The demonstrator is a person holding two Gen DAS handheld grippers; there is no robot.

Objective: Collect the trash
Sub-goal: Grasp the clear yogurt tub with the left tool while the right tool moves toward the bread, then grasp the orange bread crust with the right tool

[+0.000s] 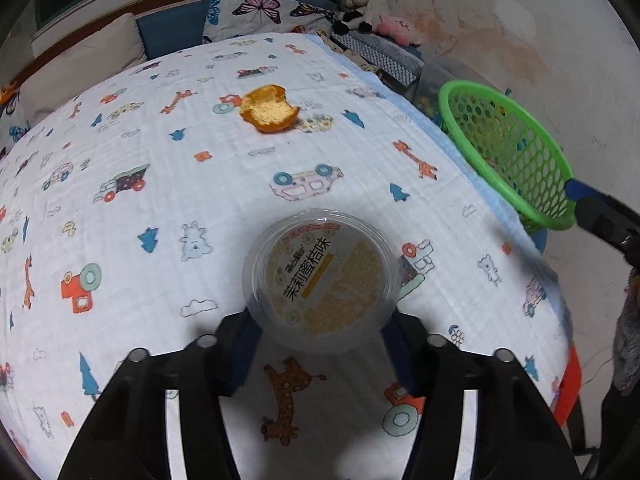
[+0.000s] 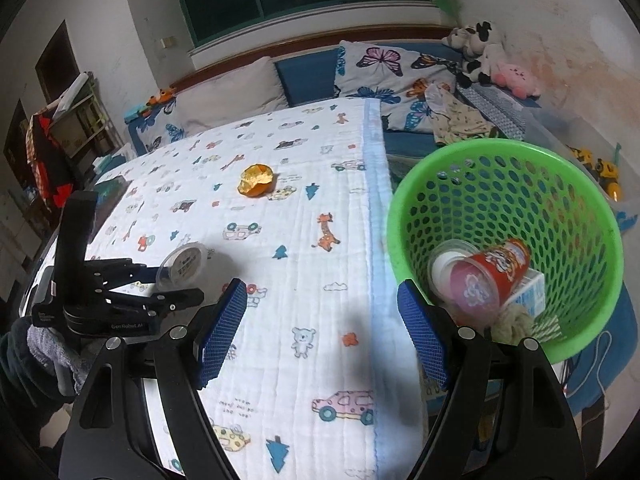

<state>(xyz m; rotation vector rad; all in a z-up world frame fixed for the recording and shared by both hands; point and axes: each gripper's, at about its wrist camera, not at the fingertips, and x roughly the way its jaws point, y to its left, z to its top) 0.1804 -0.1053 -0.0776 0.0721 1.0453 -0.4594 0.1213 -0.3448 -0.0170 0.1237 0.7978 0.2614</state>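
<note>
We see a clear plastic jelly cup (image 1: 322,280) with a yellow printed lid lying on the white cartoon-print blanket (image 1: 160,208) that covers the surface. The left tongs (image 1: 316,340) are closed on it: the two blue pads touch the cup's sides, one on each side, at the end of the cup nearest the camera. In the right wrist view we see the same cup (image 2: 185,264) tilted up at the tip of the left tongs (image 2: 164,280), with its lid facing the right tongs.

Farther across the blanket, well apart from the cup, lies a piece of orange peel (image 1: 269,108), hollow side up; it also shows in the right wrist view (image 2: 257,180), near a printed car.

The right tongs (image 2: 320,340) are closed on the rim of a green perforated basket (image 2: 400,216), one blue pad outside and the other inside it. We see the basket just off the blanket's edge, tilted so that its mouth faces the camera. Inside it we see a red printed paper cup (image 2: 496,276) lying on its side, a clear plastic cup (image 2: 444,264) behind it, a small carton (image 2: 530,296) and a crumpled beige wad (image 2: 514,322). From the left wrist view the basket (image 1: 504,160) hangs beside the blanket's right edge.

Beyond the surface we see butterfly-print pillows (image 2: 384,72) and plush toys (image 2: 480,52) against the wall.
</note>
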